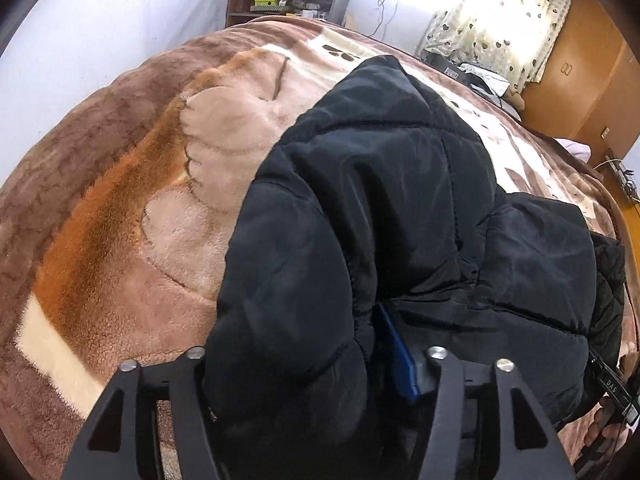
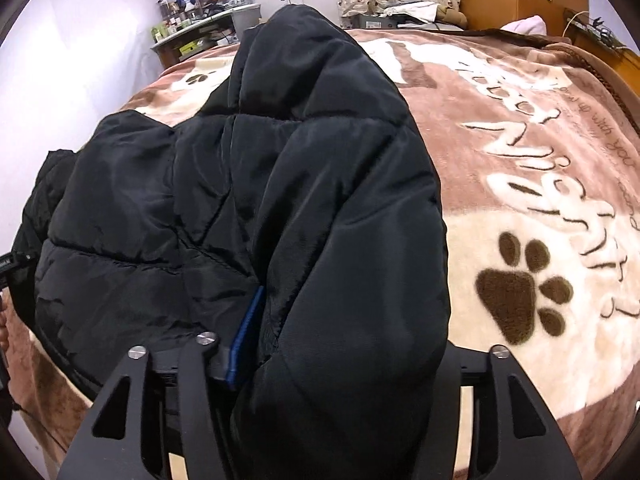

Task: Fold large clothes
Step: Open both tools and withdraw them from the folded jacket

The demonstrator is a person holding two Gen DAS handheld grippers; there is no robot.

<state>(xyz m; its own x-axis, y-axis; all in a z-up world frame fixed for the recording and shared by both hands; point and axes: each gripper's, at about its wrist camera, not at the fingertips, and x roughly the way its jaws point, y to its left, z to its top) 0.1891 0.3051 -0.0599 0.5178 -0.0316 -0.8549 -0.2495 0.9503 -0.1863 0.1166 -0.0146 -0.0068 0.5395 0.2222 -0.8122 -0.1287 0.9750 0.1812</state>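
Left wrist view first: the black puffer jacket (image 1: 380, 208) is a big quilted thing with a slight sheen, bunched up in thick puffy folds on the brown plush blanket (image 1: 120, 208) that covers the bed. A fat fold of it sits between the fingers of the left gripper (image 1: 316, 364), whose jaws stand fairly wide. One blue pad (image 1: 400, 354) peeks out along the fabric, the other is buried behind the jacket, so I can't tell if it's actually pinching. At the right edge there's a sliver of the other tool and what looks like fingers, too cut off to read. The shelf unit (image 1: 280, 0) at the back wall is crammed with bottles and boxes, too small to identify.

Right wrist view: same jacket (image 2: 280, 184), piled in a long heap down the blanket (image 2: 520, 200), beside the paw print and cream lettering. The right gripper (image 2: 340, 360) is also spread fairly wide with a bulge of jacket filling the gap. Only its blue pad (image 2: 246, 336) on the left shows. Grip or loose, can't say.
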